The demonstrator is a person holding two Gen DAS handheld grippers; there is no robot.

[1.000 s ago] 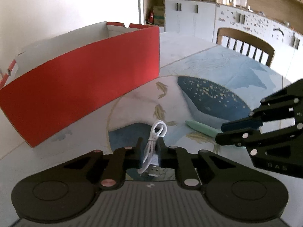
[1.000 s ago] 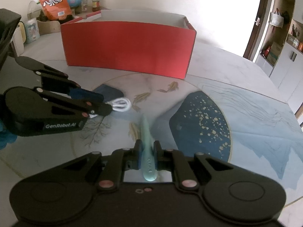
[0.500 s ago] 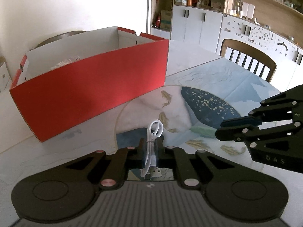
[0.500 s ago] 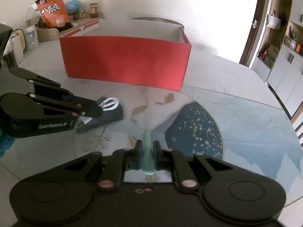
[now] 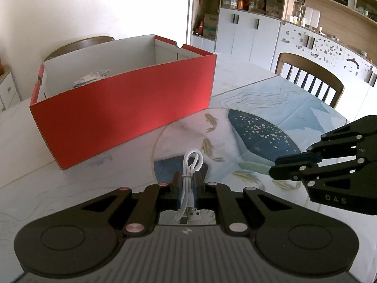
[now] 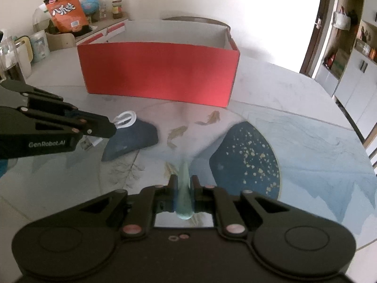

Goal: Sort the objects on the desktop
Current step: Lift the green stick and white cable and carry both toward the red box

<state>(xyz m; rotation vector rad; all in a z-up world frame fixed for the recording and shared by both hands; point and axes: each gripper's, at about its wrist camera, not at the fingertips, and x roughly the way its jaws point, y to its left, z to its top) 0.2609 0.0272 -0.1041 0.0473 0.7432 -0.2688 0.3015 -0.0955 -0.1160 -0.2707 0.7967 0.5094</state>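
My left gripper [image 5: 187, 176] is shut on a coiled white USB cable [image 5: 191, 165], whose loop sticks out ahead and whose plug hangs behind the pads. It shows at the left of the right wrist view [image 6: 110, 127] with the cable loop [image 6: 126, 118]. My right gripper [image 6: 183, 181] is shut on a pale green pen-like stick [image 6: 184, 195], held above the table. That gripper shows at the right of the left wrist view [image 5: 278, 167], the green stick [image 5: 252, 166] poking out of it. An open red cardboard box [image 5: 122, 113] [image 6: 160, 80] stands beyond both grippers, with a small packet [image 5: 92, 79] inside.
The table wears a glass-topped mat [image 5: 259, 136] printed with fish and a dark blue whale. A wooden chair [image 5: 308, 75] stands at the far right edge. A counter at the back left carries an orange snack bag [image 6: 66, 9] and jars. White cabinets [image 5: 247, 35] line the far wall.
Both grippers have risen off the table with their objects. The box's inside has come into the left wrist view. The cable and the green stick have left the mat.
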